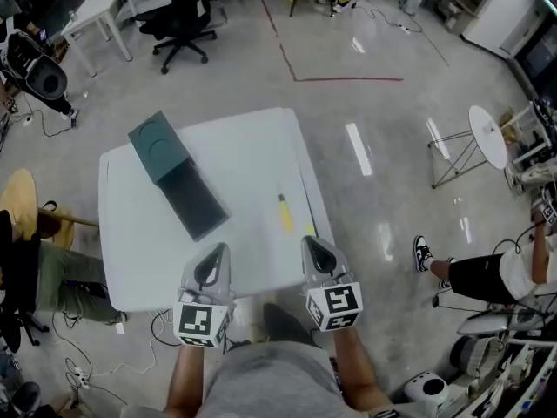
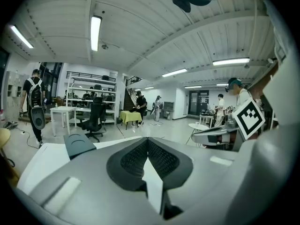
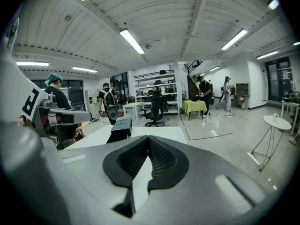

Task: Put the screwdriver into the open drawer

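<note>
A screwdriver (image 1: 285, 212) with a yellow handle lies on the right part of the white table (image 1: 252, 146). The dark teal drawer unit (image 1: 159, 144) stands at the table's far left, and its open drawer (image 1: 193, 197) is pulled out toward me. My left gripper (image 1: 221, 250) hangs shut over the table's near edge, just below the drawer's front. My right gripper (image 1: 310, 243) is shut too and empty, a little nearer than the screwdriver and to its right. The left gripper view shows shut jaws (image 2: 147, 139) and the drawer unit (image 2: 78, 144). The right gripper view shows shut jaws (image 3: 149, 138) and the unit (image 3: 121, 128); both hide the screwdriver.
A black office chair (image 1: 183, 24) and a white desk (image 1: 100, 11) stand beyond the table. A round side table (image 1: 487, 133) and a person (image 1: 487, 273) are off to the right. A wooden stool (image 1: 22, 198) and a seated person (image 1: 52, 273) are at the left.
</note>
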### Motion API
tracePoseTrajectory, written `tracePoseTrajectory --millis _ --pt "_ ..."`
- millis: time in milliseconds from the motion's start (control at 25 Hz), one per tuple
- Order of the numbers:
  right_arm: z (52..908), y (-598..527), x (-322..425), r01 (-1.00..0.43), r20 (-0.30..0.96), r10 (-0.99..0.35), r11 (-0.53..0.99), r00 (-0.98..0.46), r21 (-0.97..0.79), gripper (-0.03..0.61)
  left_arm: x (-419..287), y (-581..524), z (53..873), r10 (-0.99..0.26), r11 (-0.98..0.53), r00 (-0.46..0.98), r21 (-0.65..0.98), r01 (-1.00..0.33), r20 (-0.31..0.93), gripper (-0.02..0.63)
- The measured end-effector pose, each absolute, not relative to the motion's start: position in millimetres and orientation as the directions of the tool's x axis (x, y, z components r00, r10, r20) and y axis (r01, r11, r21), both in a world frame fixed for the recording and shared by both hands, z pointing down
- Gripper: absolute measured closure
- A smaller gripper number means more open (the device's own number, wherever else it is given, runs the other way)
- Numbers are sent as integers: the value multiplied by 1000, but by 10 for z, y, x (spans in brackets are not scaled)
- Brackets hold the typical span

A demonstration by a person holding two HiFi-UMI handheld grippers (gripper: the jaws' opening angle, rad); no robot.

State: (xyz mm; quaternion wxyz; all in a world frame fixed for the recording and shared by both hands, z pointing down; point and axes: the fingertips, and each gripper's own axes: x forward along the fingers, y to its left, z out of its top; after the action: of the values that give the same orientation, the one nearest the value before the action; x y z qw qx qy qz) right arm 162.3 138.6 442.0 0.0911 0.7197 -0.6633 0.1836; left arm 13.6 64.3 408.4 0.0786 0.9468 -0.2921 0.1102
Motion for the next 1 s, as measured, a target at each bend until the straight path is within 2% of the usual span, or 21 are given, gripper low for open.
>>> tracePoseTrajectory --millis 1000 --pt "5647 554 1991 -981 599 -794 -24 -99 -195 575 699 108 5227 -502 -760 750 193 -620 431 603"
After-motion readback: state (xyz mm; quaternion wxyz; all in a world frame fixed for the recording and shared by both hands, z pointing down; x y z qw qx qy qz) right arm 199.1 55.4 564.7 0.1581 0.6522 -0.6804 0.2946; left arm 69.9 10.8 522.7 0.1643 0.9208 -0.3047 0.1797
